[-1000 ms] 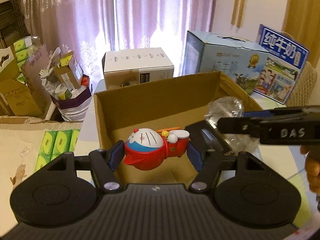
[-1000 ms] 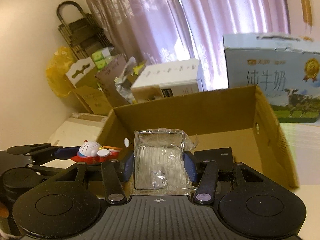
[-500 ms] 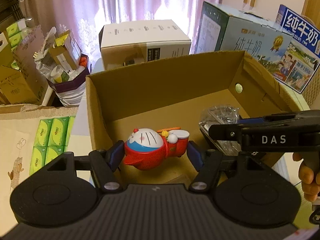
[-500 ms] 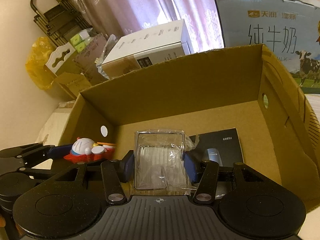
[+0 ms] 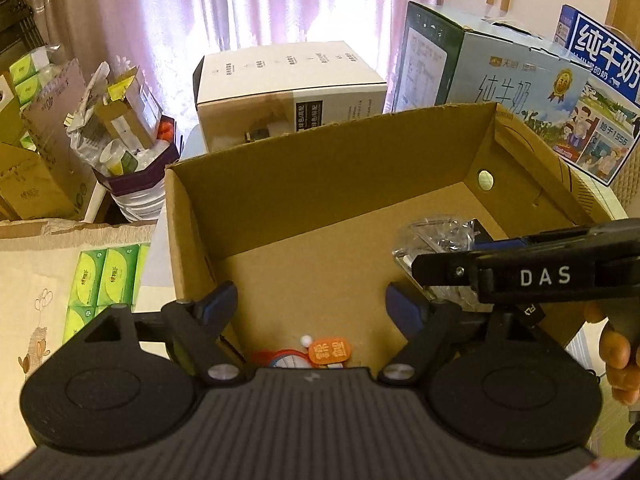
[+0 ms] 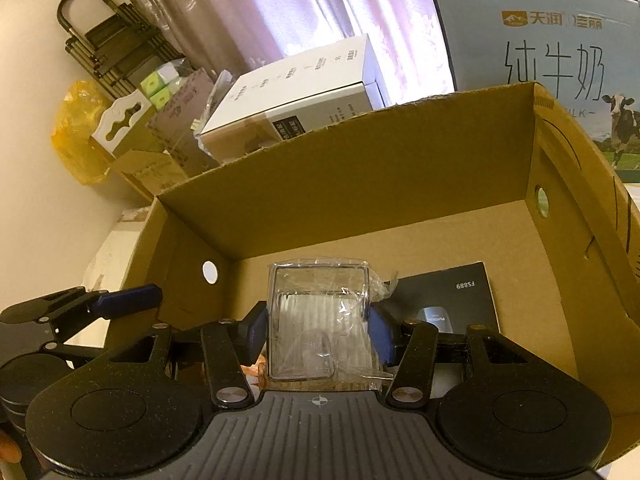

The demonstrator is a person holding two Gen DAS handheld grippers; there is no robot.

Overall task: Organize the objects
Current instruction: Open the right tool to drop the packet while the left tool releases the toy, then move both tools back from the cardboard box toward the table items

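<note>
An open cardboard box (image 5: 328, 168) stands before both grippers and also shows in the right wrist view (image 6: 360, 168). My left gripper (image 5: 311, 300) is open and empty over the box's near left part. The red and blue toy (image 5: 316, 354) lies on the box floor just below it, mostly hidden by the gripper body. My right gripper (image 6: 316, 326) is shut on a clear plastic box in a wrapper (image 6: 318, 320), held over the box floor. In the left wrist view it (image 5: 436, 236) shows beside the right gripper's black finger (image 5: 520, 276).
A black booklet (image 6: 452, 300) lies on the box floor at the right. Behind the box stand a white carton (image 5: 288, 84) and blue milk cartons (image 5: 500, 84). A cluttered bin (image 5: 128, 152) and green tissue packs (image 5: 104, 280) are at the left.
My left gripper has opened and the toy has dropped to the box floor. My right gripper has moved lower into the box with the clear plastic box still held.
</note>
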